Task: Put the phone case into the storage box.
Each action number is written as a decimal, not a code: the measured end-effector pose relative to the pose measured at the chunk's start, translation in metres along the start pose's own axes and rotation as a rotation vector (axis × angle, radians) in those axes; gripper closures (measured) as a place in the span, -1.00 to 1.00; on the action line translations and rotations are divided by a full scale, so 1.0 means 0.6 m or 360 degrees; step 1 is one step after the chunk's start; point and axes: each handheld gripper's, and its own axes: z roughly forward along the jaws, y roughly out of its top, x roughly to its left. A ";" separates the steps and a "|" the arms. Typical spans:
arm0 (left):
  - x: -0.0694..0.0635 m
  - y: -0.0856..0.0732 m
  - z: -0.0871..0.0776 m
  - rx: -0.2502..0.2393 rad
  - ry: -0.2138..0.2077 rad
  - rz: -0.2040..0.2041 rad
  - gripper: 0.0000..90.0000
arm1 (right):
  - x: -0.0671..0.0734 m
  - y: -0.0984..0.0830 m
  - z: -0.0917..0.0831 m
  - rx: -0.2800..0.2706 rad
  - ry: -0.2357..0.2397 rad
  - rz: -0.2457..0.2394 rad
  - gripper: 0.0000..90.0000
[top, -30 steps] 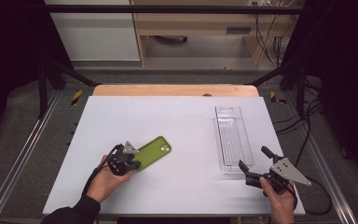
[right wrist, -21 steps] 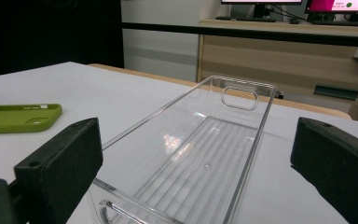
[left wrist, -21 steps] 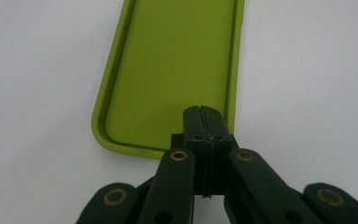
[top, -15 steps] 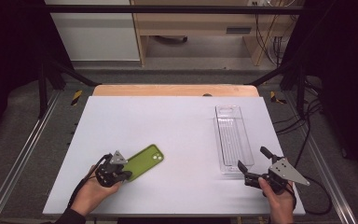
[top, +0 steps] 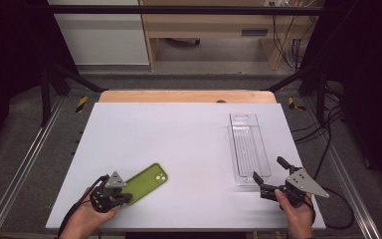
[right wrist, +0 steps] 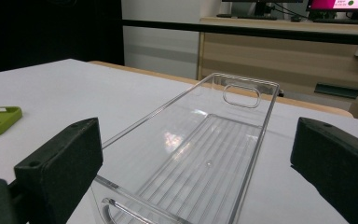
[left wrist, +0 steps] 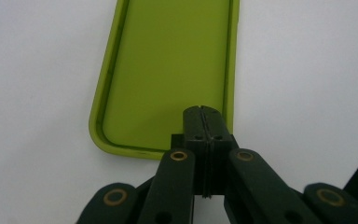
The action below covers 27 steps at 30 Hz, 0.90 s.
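Two fingers (left wrist: 200,128) pinch (rim) case (left wrist: 168,60).

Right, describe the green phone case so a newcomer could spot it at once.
Start at the white table and go to its near left corner. There the left gripper, jaws shut, pinches the end of the phone case. It is flat and lime green, unlike the clear tray at the right.

Matt green phone case (left wrist: 168,70), prob. silicone; glossy clear plastic tray (right wrist: 205,154).
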 end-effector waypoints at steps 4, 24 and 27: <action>0.000 -0.002 -0.004 -0.0014 0.0008 -0.0003 1.00 | 0.002 0.000 0.000 0.0004 -0.0001 -0.0004 -0.94; 0.026 0.020 0.011 -0.0167 0.0082 0.0059 -0.82 | 0.001 -0.002 0.001 0.0016 -0.0002 0.0004 -0.94; 0.024 0.020 0.024 -0.0127 0.0063 0.0069 -0.84 | 0.000 -0.003 0.001 0.0010 0.0003 0.0017 -0.94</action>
